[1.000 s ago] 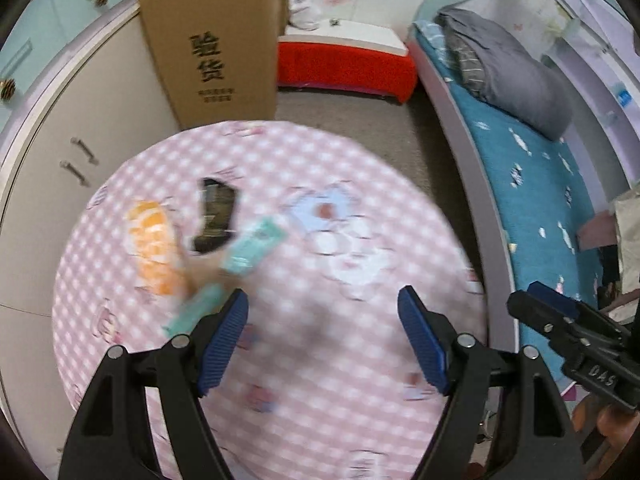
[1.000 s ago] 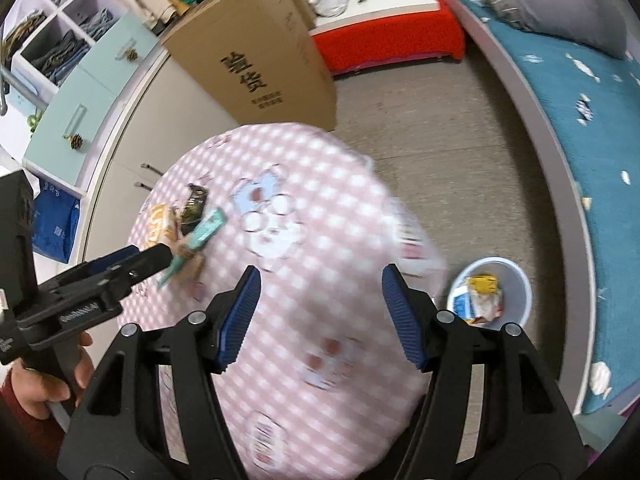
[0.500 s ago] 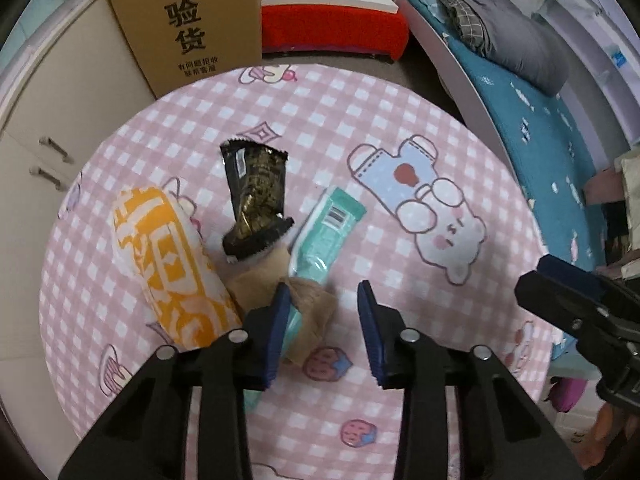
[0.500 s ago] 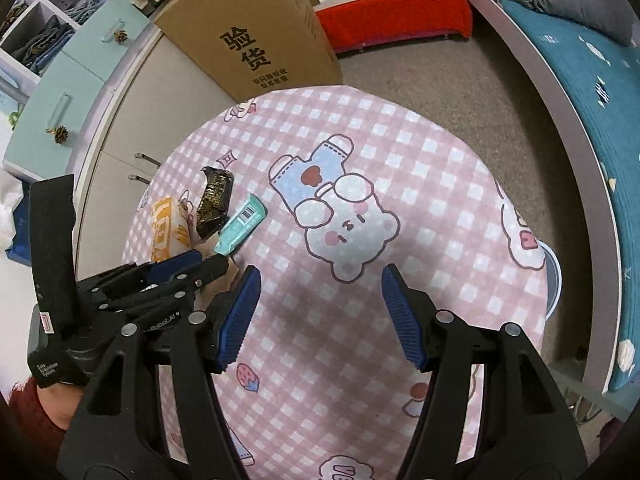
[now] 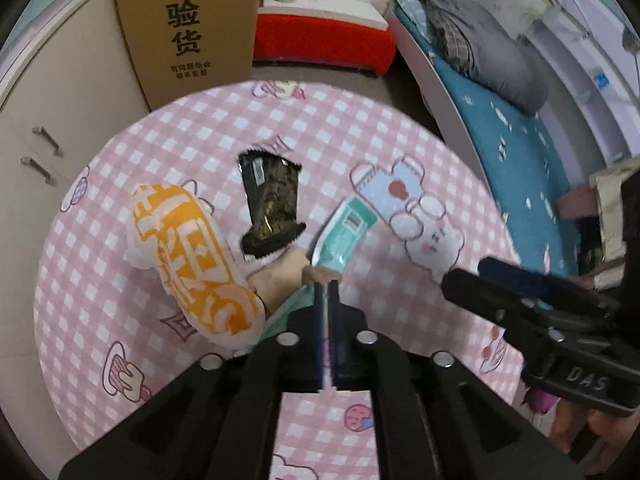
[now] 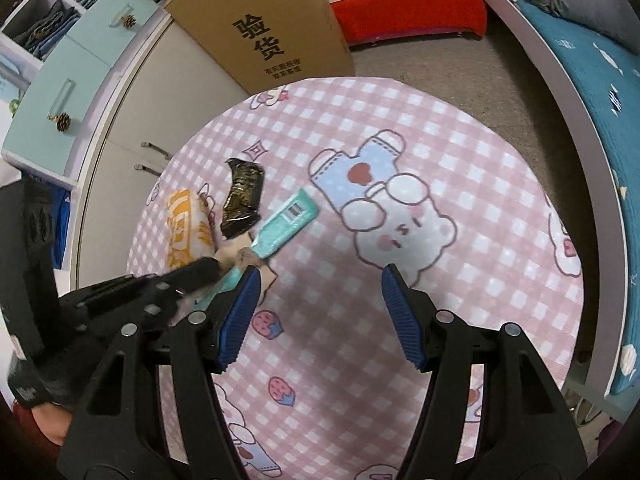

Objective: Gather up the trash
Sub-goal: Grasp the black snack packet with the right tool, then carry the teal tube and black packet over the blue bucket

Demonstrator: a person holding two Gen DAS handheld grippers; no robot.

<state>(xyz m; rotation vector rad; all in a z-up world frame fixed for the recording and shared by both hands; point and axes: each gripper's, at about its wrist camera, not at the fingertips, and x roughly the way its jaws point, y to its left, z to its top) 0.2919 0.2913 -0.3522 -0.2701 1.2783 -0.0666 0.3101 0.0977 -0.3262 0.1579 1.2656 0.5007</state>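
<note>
L. gripper (image 5: 327, 285) was clamped on a brown scrap (image 5: 320, 275) (beside teal wrapper (image 5: 345, 233)); r. gripper (image 6: 320, 276) was held open over table (image 6: 460, 168).

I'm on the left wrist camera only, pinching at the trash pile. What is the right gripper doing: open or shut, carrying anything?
Observer: The right gripper is open and empty, over bare tablecloth.
Operator: How close is it to my left gripper?
Observer: Very close. The left gripper lies just outside the right one's left finger, its tip at the brown scrap.
Operator: Anything above the cabinet?
Observer: Open shelves holding folded clothes.
</note>
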